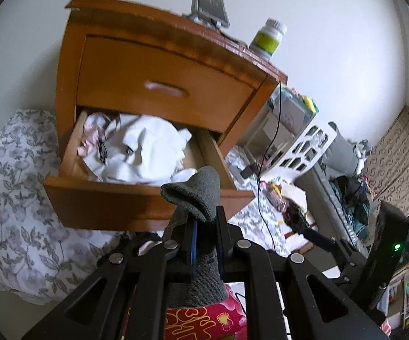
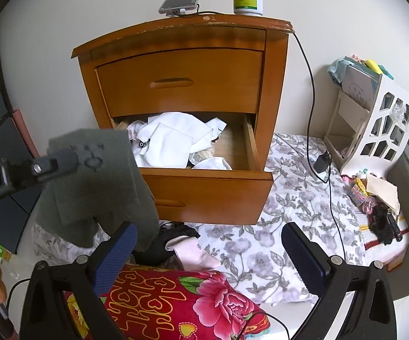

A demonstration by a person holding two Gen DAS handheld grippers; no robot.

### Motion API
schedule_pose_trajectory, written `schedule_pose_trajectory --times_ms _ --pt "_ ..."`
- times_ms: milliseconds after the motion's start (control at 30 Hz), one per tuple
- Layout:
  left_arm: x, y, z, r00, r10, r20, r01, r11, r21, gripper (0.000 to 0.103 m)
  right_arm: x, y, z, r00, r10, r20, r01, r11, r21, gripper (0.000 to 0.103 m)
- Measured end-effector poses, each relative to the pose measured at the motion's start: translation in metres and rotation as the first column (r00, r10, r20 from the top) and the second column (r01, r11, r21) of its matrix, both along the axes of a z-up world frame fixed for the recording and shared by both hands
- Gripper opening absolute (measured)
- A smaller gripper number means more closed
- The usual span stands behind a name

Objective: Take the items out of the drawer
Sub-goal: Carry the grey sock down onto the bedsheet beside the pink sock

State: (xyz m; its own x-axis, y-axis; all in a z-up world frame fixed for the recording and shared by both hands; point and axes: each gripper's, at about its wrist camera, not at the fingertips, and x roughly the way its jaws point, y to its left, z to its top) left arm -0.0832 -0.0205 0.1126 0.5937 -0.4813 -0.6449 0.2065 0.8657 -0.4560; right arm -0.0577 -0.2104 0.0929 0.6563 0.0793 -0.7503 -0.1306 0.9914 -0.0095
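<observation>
My left gripper (image 1: 204, 221) clamps the grey sock (image 1: 201, 195), right gripper (image 2: 210, 252) gapes empty (drawer (image 2: 210, 181) straight ahead, nearer it).

The left gripper (image 1: 204, 221) is clamped on a grey knitted sock (image 1: 197, 195), held in front of the orange wooden nightstand (image 1: 159, 65). The nightstand's lower drawer (image 1: 136, 198) stands pulled out, with crumpled white cloth (image 1: 145, 150) inside. On the nightstand's top stands a white, green-labelled bottle (image 1: 268, 39).
</observation>
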Motion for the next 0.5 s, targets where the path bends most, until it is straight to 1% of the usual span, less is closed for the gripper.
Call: schedule_pose_trajectory --times_ms 267,500 --pt "0.016 -0.012 -0.035 0.995 -0.026 -0.100 0.029 0.999 0.028 0.011 0.008 -0.004 -0.011 0.999 -0.007 -0.032 0.007 1.000 0.000 0.103" --pt "0.033 -0.023 -0.071 0.979 -0.052 -0.197 0.062 0.997 0.048 0.011 0.017 -0.010 -0.018 0.999 -0.015 -0.052 0.015 1.000 -0.001 0.103"
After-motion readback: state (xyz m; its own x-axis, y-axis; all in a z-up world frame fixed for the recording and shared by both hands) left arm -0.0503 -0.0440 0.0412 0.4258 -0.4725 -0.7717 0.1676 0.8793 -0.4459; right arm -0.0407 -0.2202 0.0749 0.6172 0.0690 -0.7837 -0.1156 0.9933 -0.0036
